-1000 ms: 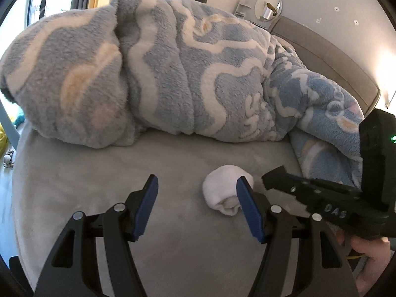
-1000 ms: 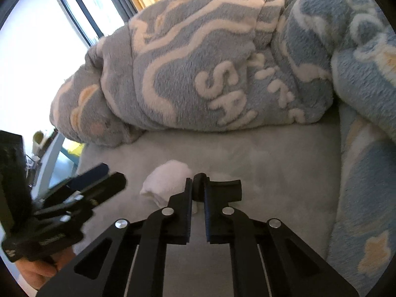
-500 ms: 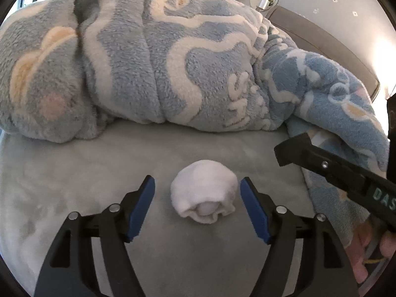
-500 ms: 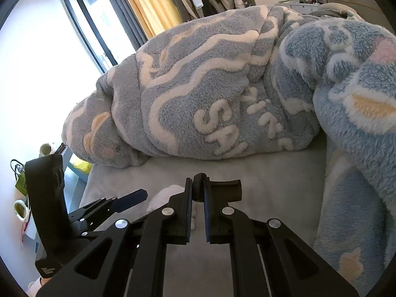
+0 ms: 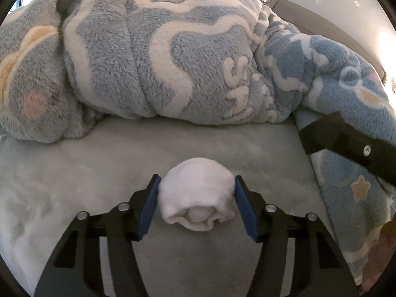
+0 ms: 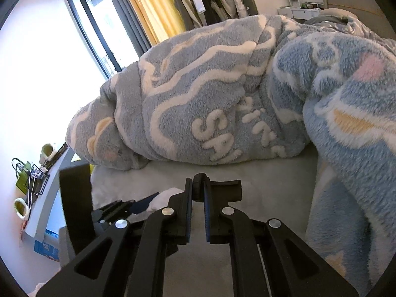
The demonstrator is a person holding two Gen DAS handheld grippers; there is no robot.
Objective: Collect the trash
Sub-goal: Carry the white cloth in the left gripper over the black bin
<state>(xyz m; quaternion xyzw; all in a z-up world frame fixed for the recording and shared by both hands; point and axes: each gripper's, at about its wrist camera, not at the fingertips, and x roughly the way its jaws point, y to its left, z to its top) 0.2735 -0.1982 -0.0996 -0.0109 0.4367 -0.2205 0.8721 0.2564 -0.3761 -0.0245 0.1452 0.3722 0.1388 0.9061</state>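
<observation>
A crumpled white wad (image 5: 198,198) lies on the pale grey bed surface (image 5: 173,143). My left gripper (image 5: 196,182) straddles it, jaws closing, and both blue pads (image 5: 151,205) touch the wad's sides. The right wrist view catches an edge of the wad (image 6: 163,198) beside the left gripper's finger (image 6: 138,205). My right gripper (image 6: 198,188) hovers above the bed to the wad's right, shut with nothing held. Its black finger (image 5: 346,143) also juts in at the right of the left wrist view.
A thick blue and cream fleece blanket (image 5: 173,49) is heaped across the bed behind the wad and runs down the right side (image 6: 346,111). A padded headboard (image 5: 321,27) stands beyond. Left of the bed are a window (image 6: 49,61) and a shelf with cups (image 6: 47,151).
The left gripper moved forward and down until the wad sat between its fingers, then the jaws narrowed onto it. The right gripper rose and drew away to the right, still shut.
</observation>
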